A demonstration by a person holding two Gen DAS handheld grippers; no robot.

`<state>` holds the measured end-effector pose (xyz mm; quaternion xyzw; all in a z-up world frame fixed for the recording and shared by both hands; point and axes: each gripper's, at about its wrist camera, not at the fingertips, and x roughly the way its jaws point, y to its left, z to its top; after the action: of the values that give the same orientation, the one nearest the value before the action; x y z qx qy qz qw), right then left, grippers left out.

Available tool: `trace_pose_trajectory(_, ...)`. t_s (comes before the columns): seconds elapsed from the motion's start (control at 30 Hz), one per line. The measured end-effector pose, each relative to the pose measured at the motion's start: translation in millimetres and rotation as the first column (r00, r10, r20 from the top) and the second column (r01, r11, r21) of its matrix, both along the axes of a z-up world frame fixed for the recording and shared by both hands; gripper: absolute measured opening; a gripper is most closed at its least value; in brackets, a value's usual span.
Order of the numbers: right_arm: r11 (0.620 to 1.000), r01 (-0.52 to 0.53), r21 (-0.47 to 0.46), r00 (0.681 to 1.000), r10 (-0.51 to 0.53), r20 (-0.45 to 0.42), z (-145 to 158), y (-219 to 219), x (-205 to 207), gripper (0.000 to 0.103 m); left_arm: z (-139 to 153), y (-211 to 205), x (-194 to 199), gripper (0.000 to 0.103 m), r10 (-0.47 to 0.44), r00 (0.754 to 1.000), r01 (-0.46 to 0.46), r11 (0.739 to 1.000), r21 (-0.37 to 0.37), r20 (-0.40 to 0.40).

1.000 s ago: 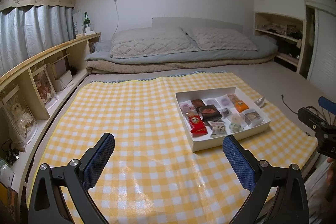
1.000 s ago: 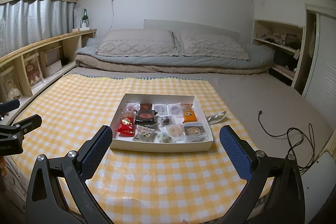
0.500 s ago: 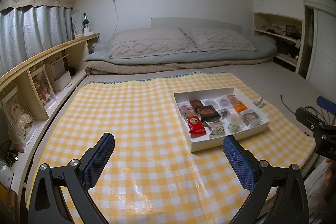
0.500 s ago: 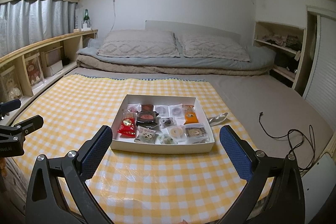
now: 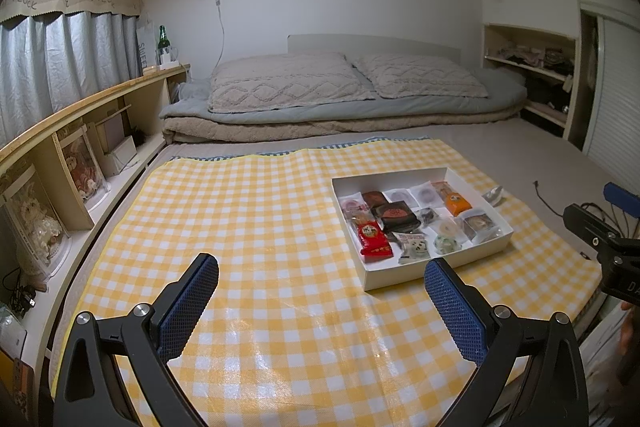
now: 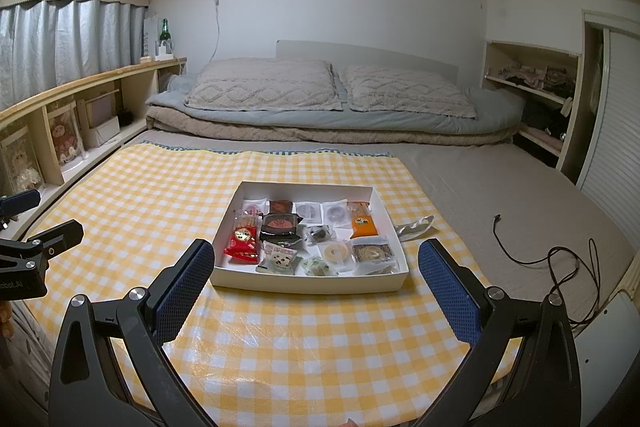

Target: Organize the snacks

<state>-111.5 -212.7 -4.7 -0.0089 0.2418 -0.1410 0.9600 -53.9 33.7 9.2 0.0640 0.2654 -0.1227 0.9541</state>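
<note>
A shallow white box point(image 6: 308, 283) point(image 5: 416, 277) sits on a yellow checked cloth point(image 6: 160, 195) point(image 5: 240, 211) spread on a bed. Several wrapped snacks lie inside: a red packet point(image 6: 241, 241) point(image 5: 373, 237), a dark packet point(image 6: 280, 225) point(image 5: 396, 215) and an orange packet point(image 6: 362, 225) point(image 5: 457, 203). A silver wrapper point(image 6: 414, 227) point(image 5: 494, 194) lies on the cloth just right of the box. My right gripper point(image 6: 316, 275) hangs open above the cloth in front of the box. My left gripper point(image 5: 322, 291) is open too, left of and nearer than the box. Neither holds anything.
Folded bedding and two pillows point(image 6: 332, 95) lie behind the cloth. A wooden shelf point(image 5: 80, 131) with dolls runs along the left; a green bottle point(image 5: 162, 41) stands on it. A black cable point(image 6: 560, 267) lies on the sheet at right. Open shelves point(image 6: 536, 95) stand at back right.
Both views have drifted slightly; the box sits a little lower and nearer in the right wrist view. Both grippers stay open and empty. No snack has moved.
</note>
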Motion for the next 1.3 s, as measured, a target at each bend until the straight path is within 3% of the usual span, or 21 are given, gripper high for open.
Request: trace_pose_trajectory(1.3,1.0,0.001,0.0,1.0,-0.001,0.001,-1.0,-0.1,-0.9,0.103,3.5,-3.5,-3.7,0.103,0.014,1.0,-0.014,1.0,-0.004,0.009)
